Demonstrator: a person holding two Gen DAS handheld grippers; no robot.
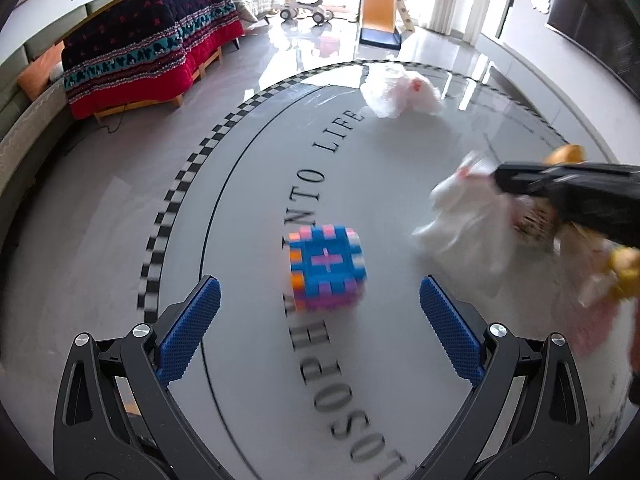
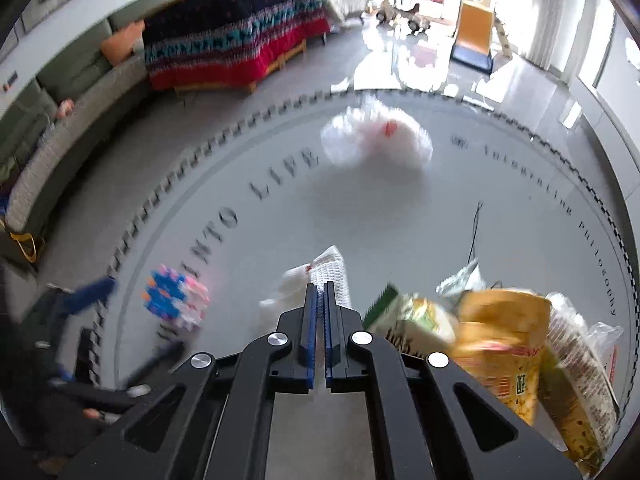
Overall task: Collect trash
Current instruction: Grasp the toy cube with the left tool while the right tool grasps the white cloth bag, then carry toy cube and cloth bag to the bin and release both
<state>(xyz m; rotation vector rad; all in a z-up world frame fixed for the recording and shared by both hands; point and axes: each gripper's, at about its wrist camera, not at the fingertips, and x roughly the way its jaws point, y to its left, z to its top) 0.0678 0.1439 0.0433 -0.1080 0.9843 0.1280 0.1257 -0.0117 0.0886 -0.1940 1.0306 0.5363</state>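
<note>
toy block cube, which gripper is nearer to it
Left. The open left gripper has the cube just ahead between its fingers; the right gripper is off to the side, shut on white plastic.

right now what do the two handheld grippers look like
Both match. The left gripper and right gripper have black plastic linkage arms with triangular cutouts, round silver pivot bolts, and blue fingers with a knurled, dotted grip texture. No cables or markings show.

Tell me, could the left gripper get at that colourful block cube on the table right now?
Probably yes. The left gripper is wide open, and the block cube sits just ahead between its fingers with bare table around it. The right gripper, shut on a white bag, is off to the side.
</note>
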